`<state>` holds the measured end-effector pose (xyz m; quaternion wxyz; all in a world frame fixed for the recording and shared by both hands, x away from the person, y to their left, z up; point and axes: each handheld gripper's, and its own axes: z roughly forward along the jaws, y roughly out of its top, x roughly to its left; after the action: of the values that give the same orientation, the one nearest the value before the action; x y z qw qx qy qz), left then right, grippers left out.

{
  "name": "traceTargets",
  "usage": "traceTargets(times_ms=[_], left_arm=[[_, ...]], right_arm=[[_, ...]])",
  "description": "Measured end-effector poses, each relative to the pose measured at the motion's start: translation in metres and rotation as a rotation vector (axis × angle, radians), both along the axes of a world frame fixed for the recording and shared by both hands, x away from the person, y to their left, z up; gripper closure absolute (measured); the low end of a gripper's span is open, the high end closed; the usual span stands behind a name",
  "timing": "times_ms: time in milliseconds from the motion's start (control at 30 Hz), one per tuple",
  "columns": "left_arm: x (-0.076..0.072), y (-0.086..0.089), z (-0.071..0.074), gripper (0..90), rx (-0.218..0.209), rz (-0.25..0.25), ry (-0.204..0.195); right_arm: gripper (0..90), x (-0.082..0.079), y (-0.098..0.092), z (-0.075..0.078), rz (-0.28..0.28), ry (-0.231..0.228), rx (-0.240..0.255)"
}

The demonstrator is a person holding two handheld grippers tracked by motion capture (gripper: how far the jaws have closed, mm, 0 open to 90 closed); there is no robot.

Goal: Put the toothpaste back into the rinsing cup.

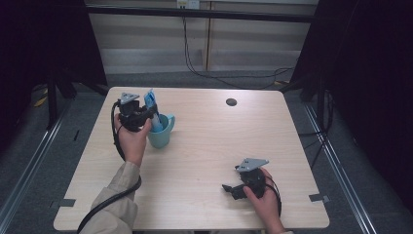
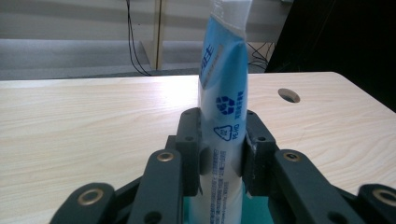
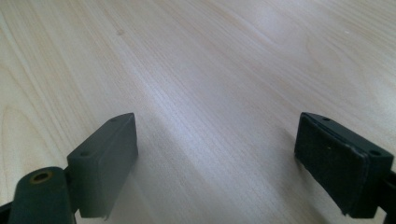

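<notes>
Black tools (image 1: 233,188), beige sleeve (image 1: 114,195)

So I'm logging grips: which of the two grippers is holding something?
The left gripper, shut on the blue tube over the mug; the right gripper is open above bare table.

Obstacles on table (image 1: 195,161): teal mug (image 1: 161,132) at left rear, with an upright blue tube (image 2: 223,116) standing in it. Left gripper (image 1: 144,113) is clamped on the tube, so that corner is blocked from the person's side by hand and cable. Small round hole (image 1: 231,102) near rear edge, flush, no obstruction. Right gripper (image 1: 229,189) sits low at front right, jaws wide apart over bare wood. Centre and right rear are open for passage. Dark stands flank both table sides.
</notes>
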<state>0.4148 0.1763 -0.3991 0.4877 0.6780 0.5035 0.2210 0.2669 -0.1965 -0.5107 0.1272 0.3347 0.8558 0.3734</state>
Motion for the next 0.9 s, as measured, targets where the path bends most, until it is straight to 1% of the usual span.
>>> traceTargets(times_ms=[333,467,567,800,900], left_arm=[[0.0011,0.0053,-0.0006,71.3,0.003,0.011,0.002],[0.0014,0.0053,-0.0001,70.8,0.022,0.012,0.001],[0.0015,0.0057,-0.0004,70.4,0.025,0.015,0.000],[0.0015,0.0080,-0.0012,69.7,0.022,0.021,-0.002],[0.0014,0.0093,-0.0011,69.6,0.027,0.019,-0.001]], right_arm=[[12.8,0.0000,0.0001,0.0000,0.001,0.000,0.000],[12.8,0.0000,0.0001,0.0000,0.001,0.000,0.000],[12.8,-0.0001,0.0001,0.0000,0.001,0.001,0.000],[12.8,-0.0001,0.0001,0.0000,0.001,0.001,0.000],[12.8,-0.0001,0.0001,0.0001,0.001,0.001,0.000]])
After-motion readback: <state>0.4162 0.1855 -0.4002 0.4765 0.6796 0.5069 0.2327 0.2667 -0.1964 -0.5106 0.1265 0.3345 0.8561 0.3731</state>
